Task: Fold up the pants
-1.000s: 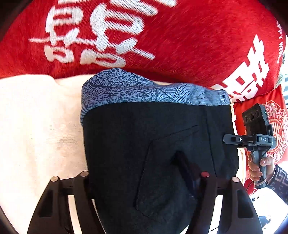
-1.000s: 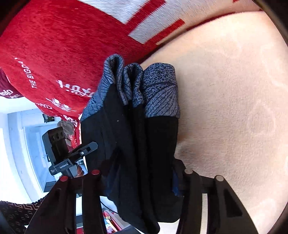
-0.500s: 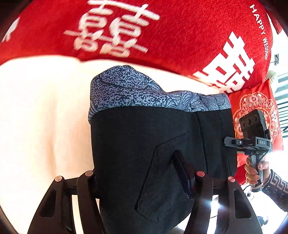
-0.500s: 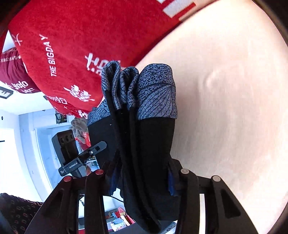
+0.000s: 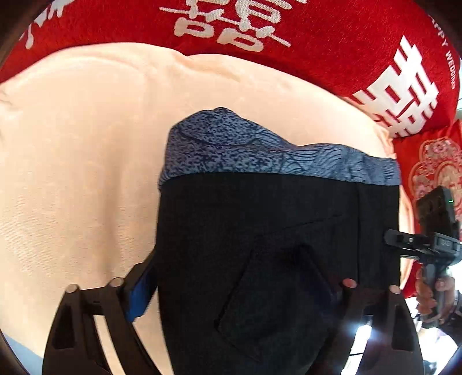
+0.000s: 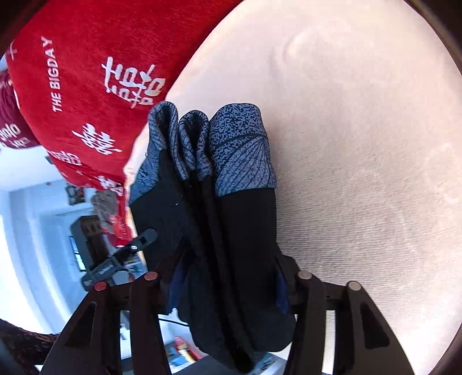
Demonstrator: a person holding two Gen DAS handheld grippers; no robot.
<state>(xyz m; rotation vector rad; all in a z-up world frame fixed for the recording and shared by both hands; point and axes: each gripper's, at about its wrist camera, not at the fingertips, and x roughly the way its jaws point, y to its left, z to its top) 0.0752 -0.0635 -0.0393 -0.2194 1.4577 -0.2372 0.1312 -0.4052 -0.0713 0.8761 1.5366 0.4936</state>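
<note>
The black pants (image 5: 260, 245) with a blue-grey patterned waistband (image 5: 260, 155) are folded into a thick bundle held up in the air over a cream blanket (image 5: 72, 173). My left gripper (image 5: 231, 285) is shut on the bundle, its fingers on either side of the layers near a back pocket. My right gripper (image 6: 228, 277) is shut on the same pants (image 6: 236, 230), seen edge-on with several stacked layers and the waistband (image 6: 239, 150) at the far end. The right gripper's body (image 5: 433, 236) shows at the bundle's right edge in the left wrist view.
A red blanket with white characters (image 5: 231, 26) lies beyond the cream blanket; it also shows in the right wrist view (image 6: 86, 72). A red cushion (image 5: 433, 161) sits at the right. A bright room with shelves (image 6: 34, 230) lies past the bed edge.
Both grippers have carried the folded pants further over the cream blanket, away from the red one. The grip on the bundle has not changed.
</note>
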